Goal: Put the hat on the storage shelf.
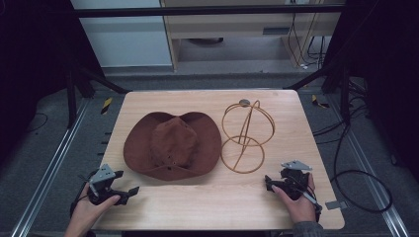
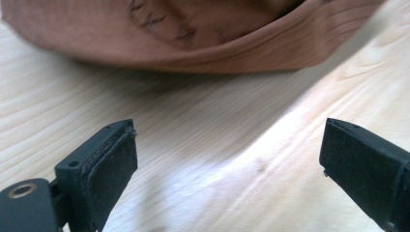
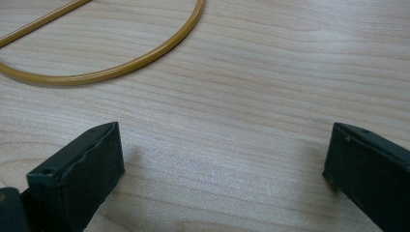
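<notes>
A brown wide-brimmed hat (image 1: 172, 143) lies crown up in the middle of the wooden table (image 1: 217, 202). To its right stands a golden wire hat stand (image 1: 245, 136), a round base ring with upright hoops. My left gripper (image 1: 129, 193) rests at the table's front left, open and empty, a short way from the hat's brim (image 2: 193, 43). My right gripper (image 1: 267, 181) sits at the front right, open and empty, just short of the stand's base ring (image 3: 116, 72). A hand holds each gripper.
The table's front strip between the two grippers is bare wood. Dark frame legs and cables (image 1: 356, 173) lie on the floor around the table, and a cabinet (image 1: 232, 34) stands behind it.
</notes>
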Motion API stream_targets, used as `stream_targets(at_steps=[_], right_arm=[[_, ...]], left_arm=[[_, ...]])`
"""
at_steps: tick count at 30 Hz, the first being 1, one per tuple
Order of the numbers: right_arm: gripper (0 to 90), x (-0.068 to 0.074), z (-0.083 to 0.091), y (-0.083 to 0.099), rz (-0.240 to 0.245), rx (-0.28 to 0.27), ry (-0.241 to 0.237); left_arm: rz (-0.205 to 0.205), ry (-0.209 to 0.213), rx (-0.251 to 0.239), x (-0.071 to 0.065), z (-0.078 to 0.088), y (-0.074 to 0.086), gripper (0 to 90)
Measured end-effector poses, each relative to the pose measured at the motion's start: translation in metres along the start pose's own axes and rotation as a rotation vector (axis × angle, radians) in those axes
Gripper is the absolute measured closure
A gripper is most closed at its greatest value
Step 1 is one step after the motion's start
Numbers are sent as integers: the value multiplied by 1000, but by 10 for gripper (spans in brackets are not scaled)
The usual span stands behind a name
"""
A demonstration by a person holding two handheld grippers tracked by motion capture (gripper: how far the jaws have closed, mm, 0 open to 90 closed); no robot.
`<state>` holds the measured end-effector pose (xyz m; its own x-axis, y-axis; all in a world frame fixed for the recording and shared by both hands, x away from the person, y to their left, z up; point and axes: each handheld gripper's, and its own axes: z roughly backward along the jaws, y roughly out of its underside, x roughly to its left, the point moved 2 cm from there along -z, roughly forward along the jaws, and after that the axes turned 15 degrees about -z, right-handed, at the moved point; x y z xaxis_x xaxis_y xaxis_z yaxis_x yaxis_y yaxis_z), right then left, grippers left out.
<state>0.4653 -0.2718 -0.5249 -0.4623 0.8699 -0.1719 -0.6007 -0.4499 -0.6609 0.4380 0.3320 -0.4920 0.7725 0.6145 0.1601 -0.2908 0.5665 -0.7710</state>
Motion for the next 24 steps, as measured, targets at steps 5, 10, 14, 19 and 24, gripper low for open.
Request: stream_targets(at_steps=[5, 10, 14, 19, 24], right_arm=[[6, 0, 0, 0, 0, 0, 0], [6, 0, 0, 0, 1, 0, 0], [6, 0, 0, 0, 0, 0, 0], [6, 0, 0, 0, 0, 0, 0], [6, 0, 0, 0, 0, 0, 0]], left_arm=[[-34, -33, -92, -6, 14, -12, 66], [-23, -19, -156, -7, 24, -29, 52], [-45, -9, -124, -5, 29, -47, 51], [-79, 21, -71, 2, 27, -76, 54], [-145, 14, -16, 9, 14, -103, 59]])
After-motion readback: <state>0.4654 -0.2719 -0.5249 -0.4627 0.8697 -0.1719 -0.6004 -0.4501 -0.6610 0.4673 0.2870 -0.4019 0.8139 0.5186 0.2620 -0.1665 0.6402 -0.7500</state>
